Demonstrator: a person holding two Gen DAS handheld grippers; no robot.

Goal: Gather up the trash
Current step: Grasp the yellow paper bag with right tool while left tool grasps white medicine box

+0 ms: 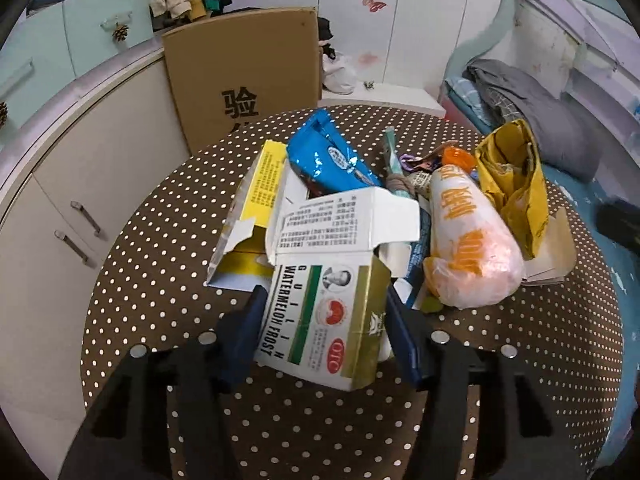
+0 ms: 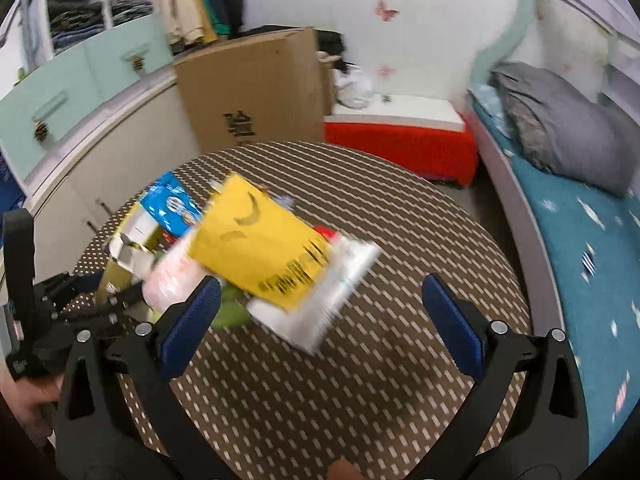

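The left gripper (image 1: 324, 320) has its blue pads against both sides of the medicine box (image 1: 320, 312), which lies at the near edge of the trash pile on the dotted bench (image 1: 160, 280). Squeeze only lightly: the torn-open carton would probably crush or slip. Lift straight up, clear of the orange bag (image 1: 472, 240) beside it. The right gripper (image 2: 320, 312) hangs wide and empty, near the yellow envelope (image 2: 256, 244); keep it apart from the left.

A round table (image 1: 168, 280) with a brown dotted cloth carries 1 heap of trash: a medicine box (image 1: 324, 316), blue wrapper (image 1: 328, 160), orange-printed bag (image 1: 472, 240) and yellow bag (image 1: 516, 184).
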